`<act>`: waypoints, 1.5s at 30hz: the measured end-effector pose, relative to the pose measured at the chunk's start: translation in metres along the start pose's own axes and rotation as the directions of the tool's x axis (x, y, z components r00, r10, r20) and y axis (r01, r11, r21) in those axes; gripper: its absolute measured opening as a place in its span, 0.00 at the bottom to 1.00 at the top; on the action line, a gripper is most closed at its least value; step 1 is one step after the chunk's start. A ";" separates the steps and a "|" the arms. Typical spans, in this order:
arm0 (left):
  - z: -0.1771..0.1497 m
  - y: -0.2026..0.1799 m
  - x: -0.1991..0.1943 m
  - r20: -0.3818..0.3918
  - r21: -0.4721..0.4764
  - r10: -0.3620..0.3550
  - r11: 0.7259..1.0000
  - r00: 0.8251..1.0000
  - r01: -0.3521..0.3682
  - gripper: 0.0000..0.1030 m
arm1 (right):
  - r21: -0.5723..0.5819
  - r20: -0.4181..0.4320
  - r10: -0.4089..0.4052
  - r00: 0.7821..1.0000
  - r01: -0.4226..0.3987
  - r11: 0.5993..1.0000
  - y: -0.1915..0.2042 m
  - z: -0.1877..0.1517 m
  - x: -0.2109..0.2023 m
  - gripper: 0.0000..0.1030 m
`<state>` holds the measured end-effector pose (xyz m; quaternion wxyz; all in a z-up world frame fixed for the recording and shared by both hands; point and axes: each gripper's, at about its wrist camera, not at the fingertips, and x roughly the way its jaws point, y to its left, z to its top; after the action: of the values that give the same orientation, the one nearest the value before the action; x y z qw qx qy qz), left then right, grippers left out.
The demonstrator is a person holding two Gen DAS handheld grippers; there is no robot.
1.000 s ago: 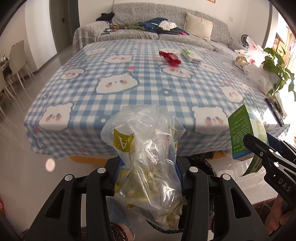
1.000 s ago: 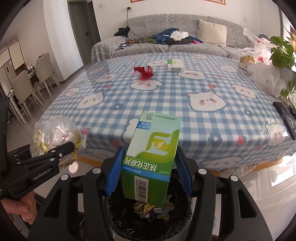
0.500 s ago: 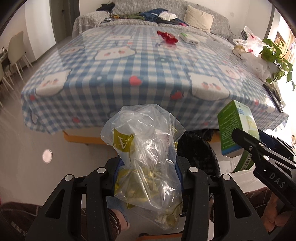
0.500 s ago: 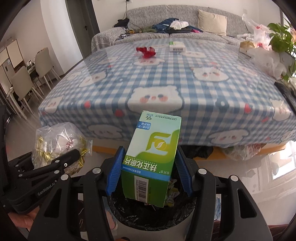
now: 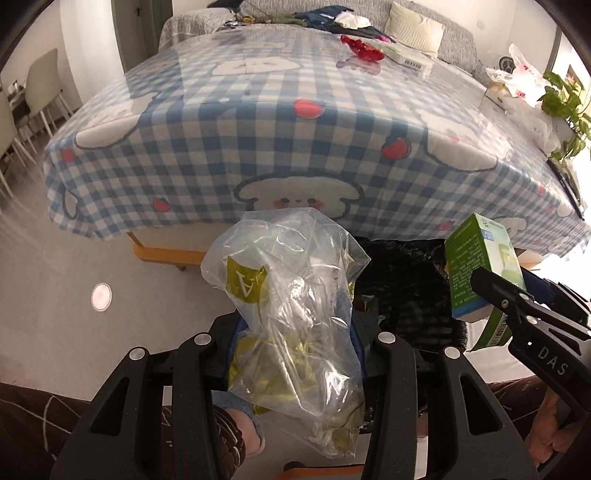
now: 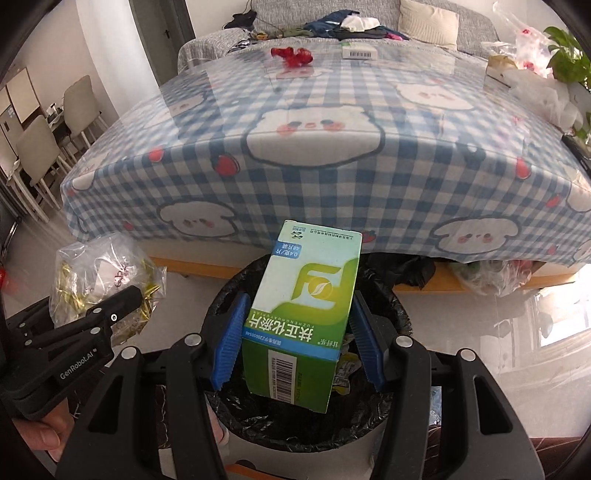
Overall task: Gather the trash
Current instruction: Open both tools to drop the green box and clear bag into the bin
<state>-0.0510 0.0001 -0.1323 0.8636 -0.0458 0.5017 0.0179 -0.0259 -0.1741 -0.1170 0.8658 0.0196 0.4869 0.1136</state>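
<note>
My left gripper [image 5: 295,332] is shut on a clear plastic bag [image 5: 291,302] of yellow wrappers, held above the floor just left of the bin; the bag also shows in the right wrist view [image 6: 107,280]. My right gripper [image 6: 295,328] is shut on a green and white carton [image 6: 306,306] and holds it directly over the black-lined trash bin [image 6: 391,314], which has wrappers inside. The carton [image 5: 480,273] and bin [image 5: 406,291] also show right of the bag in the left wrist view. A red wrapper [image 6: 291,55] and a white box [image 6: 358,51] lie far back on the table.
The table with a blue checked bear cloth [image 6: 332,155] stands just behind the bin, its front edge overhanging. White bags and a plant [image 5: 535,96] sit at its right side. Chairs [image 6: 48,147] stand to the left. A sofa [image 6: 424,22] is behind.
Both grippers have dropped lower and closer to the bin in front of the table. The carton now hangs over the bin's opening; the bag stays gripped beside it.
</note>
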 end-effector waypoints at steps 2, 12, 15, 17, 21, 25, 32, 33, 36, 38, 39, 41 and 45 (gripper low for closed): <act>-0.003 0.002 0.004 -0.012 -0.003 0.003 1.000 1.000 -0.003 0.42 | 0.001 -0.007 0.004 1.000 -0.004 1.000 0.001 0.000 0.004 0.51; -0.005 0.012 0.007 -0.023 -0.021 0.018 1.000 1.000 -0.019 0.42 | 0.011 0.002 0.016 1.000 -0.016 1.000 0.012 0.006 0.012 0.63; -0.005 0.008 0.009 -0.026 -0.015 0.017 1.000 1.000 -0.018 0.42 | 0.019 -0.001 0.004 1.000 -0.004 1.000 0.008 0.005 0.013 0.72; -0.005 0.004 0.011 -0.029 -0.009 0.017 1.000 0.999 -0.017 0.42 | 0.026 -0.003 -0.004 1.000 0.004 1.000 0.003 0.005 0.014 0.80; -0.005 -0.003 0.016 -0.040 0.000 0.016 1.000 0.999 -0.016 0.42 | 0.041 -0.008 -0.027 1.000 0.027 0.999 -0.009 0.003 0.016 0.86; -0.005 -0.013 0.023 -0.047 0.012 0.012 1.000 0.999 -0.012 0.42 | 0.068 -0.004 -0.062 0.998 0.062 0.996 -0.026 0.000 0.017 0.92; -0.005 -0.040 0.031 -0.055 0.049 -0.006 0.999 0.998 0.009 0.42 | 0.099 -0.007 -0.111 0.994 0.111 0.989 -0.058 -0.005 0.016 0.92; -0.005 -0.044 0.032 -0.057 0.053 -0.009 0.999 0.998 0.012 0.42 | 0.101 -0.005 -0.115 0.993 0.115 0.988 -0.062 -0.006 0.015 0.92; -0.005 -0.054 0.035 -0.062 0.063 -0.018 0.998 0.998 0.022 0.42 | 0.099 0.004 -0.127 0.992 0.126 0.987 -0.071 -0.008 0.012 0.92; -0.006 -0.063 0.036 -0.064 0.074 -0.025 0.997 0.998 0.030 0.42 | 0.098 0.007 -0.139 0.990 0.137 0.986 -0.077 -0.010 0.010 0.92; -0.005 -0.066 0.037 -0.066 0.080 -0.027 0.996 0.997 0.032 0.42 | 0.097 0.007 -0.142 0.990 0.140 0.985 -0.080 -0.011 0.009 0.92; -0.006 -0.075 0.039 -0.068 0.092 -0.033 0.995 0.997 0.040 0.42 | 0.097 0.007 -0.153 0.988 0.151 0.984 -0.087 -0.013 0.007 0.92; -0.007 -0.091 0.043 -0.074 0.113 -0.044 0.992 0.996 0.052 0.42 | 0.105 0.013 -0.172 0.985 0.170 0.980 -0.099 -0.016 0.002 0.92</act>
<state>-0.0290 -0.0916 -0.1678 0.8465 -0.0087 0.5313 -0.0336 -0.0206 -0.2712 -0.1416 0.8754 0.0237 0.4825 0.0132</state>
